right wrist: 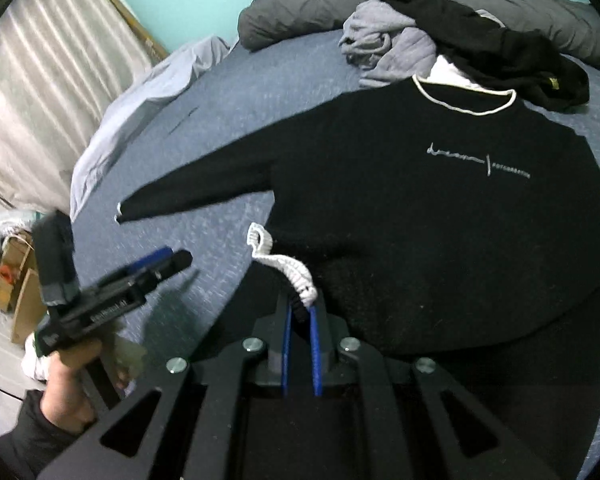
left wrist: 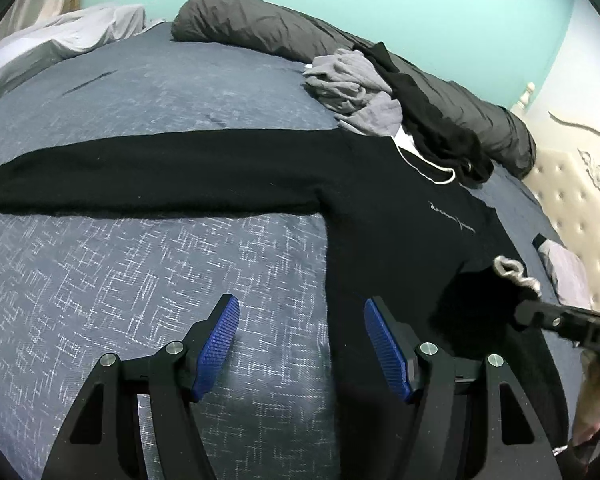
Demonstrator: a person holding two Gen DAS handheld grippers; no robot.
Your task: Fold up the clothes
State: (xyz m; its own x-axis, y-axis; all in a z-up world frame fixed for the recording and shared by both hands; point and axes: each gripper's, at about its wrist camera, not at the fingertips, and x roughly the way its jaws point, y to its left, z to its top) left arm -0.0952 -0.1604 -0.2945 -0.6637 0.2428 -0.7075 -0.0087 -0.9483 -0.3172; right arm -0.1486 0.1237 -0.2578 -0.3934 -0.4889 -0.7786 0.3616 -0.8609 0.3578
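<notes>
While my right claw [right wrist: 300, 312] pinches the sweater's [right wrist: 440, 220] white cuff [right wrist: 284, 268], I'd lay that sleeve flat toward twelve o'clock, left claw [left wrist: 300, 340] gaping empty.

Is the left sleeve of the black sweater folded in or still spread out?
Spread out: the left sleeve lies straight on the bed cover, away from the black sweater.

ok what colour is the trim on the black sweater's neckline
White trim on the black knit sweater; clearest in the right wrist view.
</notes>
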